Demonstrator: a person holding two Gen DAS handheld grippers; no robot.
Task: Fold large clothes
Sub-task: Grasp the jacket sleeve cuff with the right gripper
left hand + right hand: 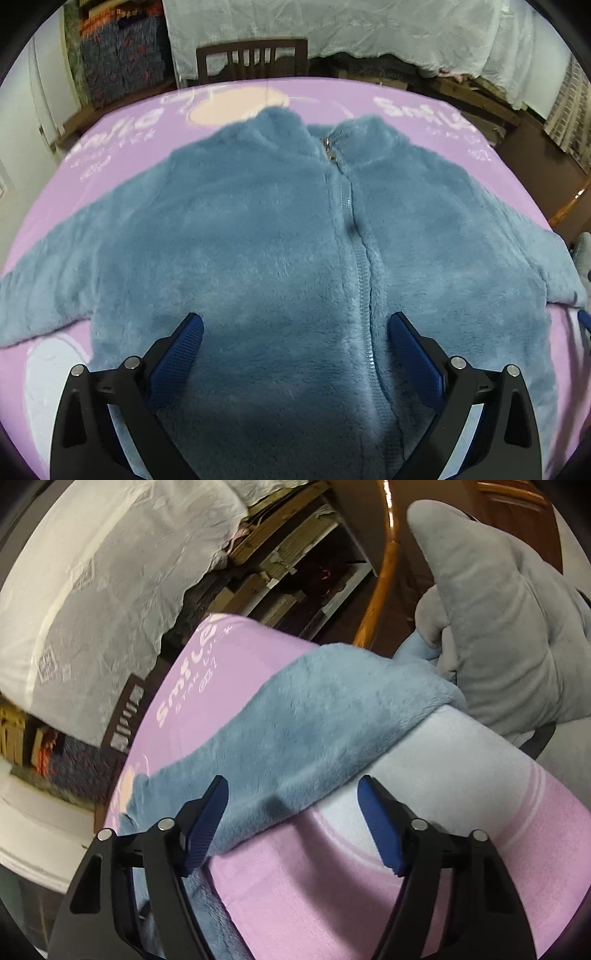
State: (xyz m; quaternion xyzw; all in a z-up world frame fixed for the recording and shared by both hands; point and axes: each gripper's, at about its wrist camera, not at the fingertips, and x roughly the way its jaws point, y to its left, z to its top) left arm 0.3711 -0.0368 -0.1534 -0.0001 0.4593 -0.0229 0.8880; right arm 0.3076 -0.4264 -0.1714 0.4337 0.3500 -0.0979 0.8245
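A fluffy blue zip-up jacket [258, 240] lies flat, front up, on a pink printed cloth [122, 125], collar at the far side and sleeves spread to both sides. My left gripper [295, 325] hovers open over the jacket's lower front, just left of the zipper [360, 266], with nothing between its fingers. In the right wrist view one blue sleeve [314, 709] runs across the pink cloth [295, 886] toward the table's edge. My right gripper [291, 790] stands open above the sleeve's near edge; its left pad is over the fleece, its right pad over bare cloth.
A grey plush toy [498, 627] rests at the sleeve's end by the table edge. A dark wooden chair [251, 61] stands behind the table. White sheeting [369, 29] covers furniture at the back. A curved wooden rail [380, 576] passes the table's right side.
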